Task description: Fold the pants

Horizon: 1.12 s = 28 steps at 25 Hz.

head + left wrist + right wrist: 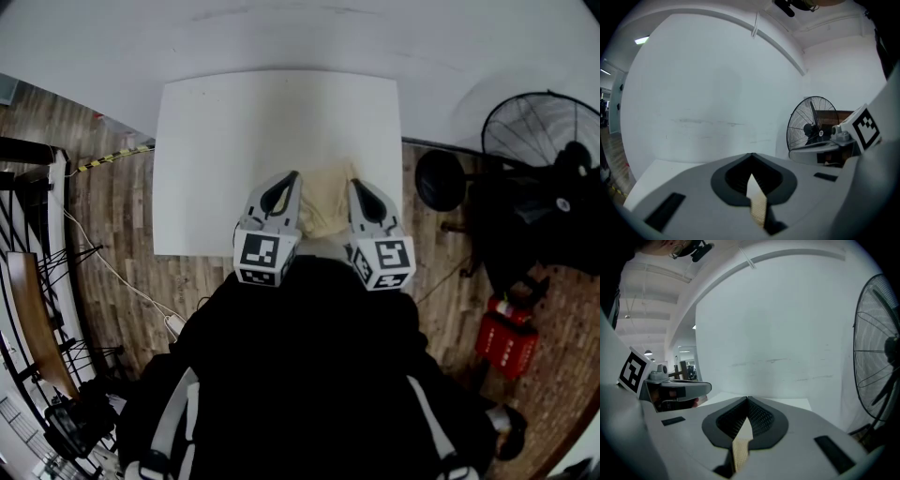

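Observation:
The cream-coloured pants (pixel 325 202) lie bunched at the near edge of the white table (pixel 216 141), between my two grippers. My left gripper (pixel 292 176) is shut on the pants fabric; a strip of the cream cloth (pixel 757 199) shows pinched between its jaws. My right gripper (pixel 354 184) is shut on the pants too, with a cream strip (pixel 740 444) caught in its jaws. Both grippers are held side by side, raised a little above the table's near edge. Most of the pants is hidden by the grippers and my body.
A black standing fan (pixel 544 141) is to the right of the table, also in the left gripper view as the fan (pixel 813 124) and at the right edge of the right gripper view as the fan (pixel 879 357). A red object (pixel 506 337) lies on the wooden floor. A white wall is beyond the table.

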Motion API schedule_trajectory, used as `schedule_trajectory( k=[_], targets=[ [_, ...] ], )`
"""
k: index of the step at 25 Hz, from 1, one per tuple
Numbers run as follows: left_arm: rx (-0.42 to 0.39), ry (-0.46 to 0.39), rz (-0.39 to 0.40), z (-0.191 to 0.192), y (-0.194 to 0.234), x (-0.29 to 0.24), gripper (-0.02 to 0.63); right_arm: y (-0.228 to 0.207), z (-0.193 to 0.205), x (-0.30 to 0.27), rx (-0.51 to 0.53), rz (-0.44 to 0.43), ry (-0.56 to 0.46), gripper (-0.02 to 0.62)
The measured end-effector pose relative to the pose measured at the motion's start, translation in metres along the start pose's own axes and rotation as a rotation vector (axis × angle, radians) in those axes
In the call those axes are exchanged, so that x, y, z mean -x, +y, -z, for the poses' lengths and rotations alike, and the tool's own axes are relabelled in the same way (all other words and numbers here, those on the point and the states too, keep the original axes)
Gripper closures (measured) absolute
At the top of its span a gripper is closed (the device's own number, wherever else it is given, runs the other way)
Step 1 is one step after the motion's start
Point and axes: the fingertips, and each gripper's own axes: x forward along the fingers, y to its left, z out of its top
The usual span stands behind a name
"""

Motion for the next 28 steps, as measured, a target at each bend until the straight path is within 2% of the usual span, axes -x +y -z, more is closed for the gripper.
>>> schedule_trajectory(
  k=[5,22,28],
  targets=[
    [-0.003,-0.034,-0.009,-0.005,0.004,0.006,0.603,0.001,-0.005,-0.001,0.02,0.002,-0.023,0.591],
    [-0.035,-0.05,0.001,0.003,-0.005,0.013,0.603,-0.003,0.002,0.008,0.001,0.019,-0.011,0.591],
    [-0.04,-0.023,-0.008,0.002,-0.004,0.013,0.603,-0.004,0.002,0.008,0.0,0.019,-0.016,0.591]
  ],
)
